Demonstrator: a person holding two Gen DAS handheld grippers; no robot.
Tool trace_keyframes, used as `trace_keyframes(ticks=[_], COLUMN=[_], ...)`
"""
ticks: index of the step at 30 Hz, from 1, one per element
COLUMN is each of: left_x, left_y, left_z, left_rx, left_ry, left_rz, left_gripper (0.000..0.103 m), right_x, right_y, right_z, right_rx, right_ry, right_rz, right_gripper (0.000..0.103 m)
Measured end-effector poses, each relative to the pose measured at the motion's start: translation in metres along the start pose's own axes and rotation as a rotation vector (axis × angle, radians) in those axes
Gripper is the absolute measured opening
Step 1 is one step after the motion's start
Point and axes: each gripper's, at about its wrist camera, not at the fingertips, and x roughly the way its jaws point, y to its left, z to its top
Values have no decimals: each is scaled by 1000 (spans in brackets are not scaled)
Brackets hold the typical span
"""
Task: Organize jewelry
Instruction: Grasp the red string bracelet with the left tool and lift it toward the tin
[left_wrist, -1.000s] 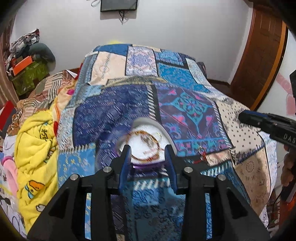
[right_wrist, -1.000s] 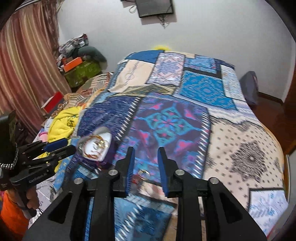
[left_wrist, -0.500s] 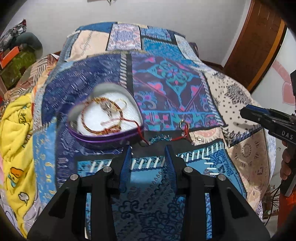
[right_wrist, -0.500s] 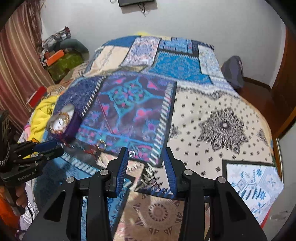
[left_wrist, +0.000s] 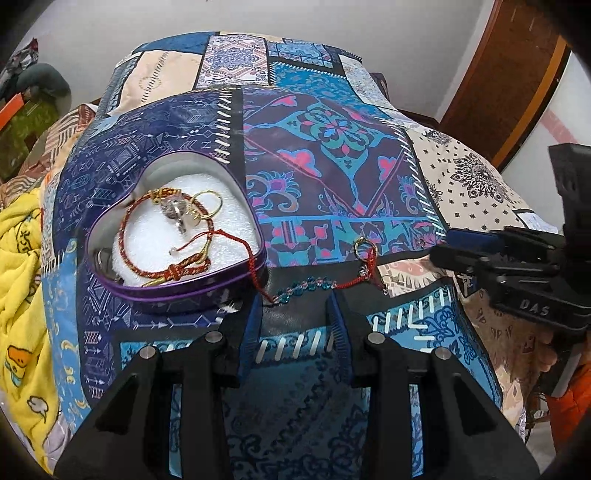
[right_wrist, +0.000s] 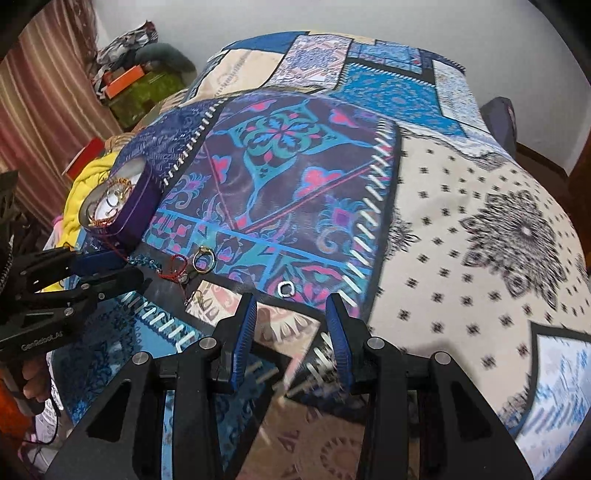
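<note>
A glossy purple metal tin (left_wrist: 192, 295) with white foam padding (left_wrist: 229, 218) sits on the matt printed cloth bedspread (left_wrist: 332, 147).

One heart tin (left_wrist: 192, 291), two grippers: left gripper (left_wrist: 293, 317), right gripper (right_wrist: 290, 321)

Purple heart tin (left_wrist: 192, 291) open, red bracelet (left_wrist: 155, 236) inside; beaded chain (left_wrist: 303, 288), gold ring (right_wrist: 202, 259), silver ring (right_wrist: 286, 288) loose on quilt

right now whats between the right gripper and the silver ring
Nothing: bare quilt only, in the right wrist view. The silver ring lies just ahead of the open right gripper.
</note>
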Motion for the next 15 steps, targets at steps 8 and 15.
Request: trace_keyframes(ticks=[8,15], left_x=[4,10], left_y=[0,-1], left_z=[2,7], left_rx=[21,10], left_ry=[-14,-29], left_rz=[-13,-15], left_gripper=[36,23], right_x=[9,13], right_y=[0,2], right_z=[2,3], right_rx=[-30,-22], right_ry=[10,1], right_rz=[3,-14], right_gripper=[35,27])
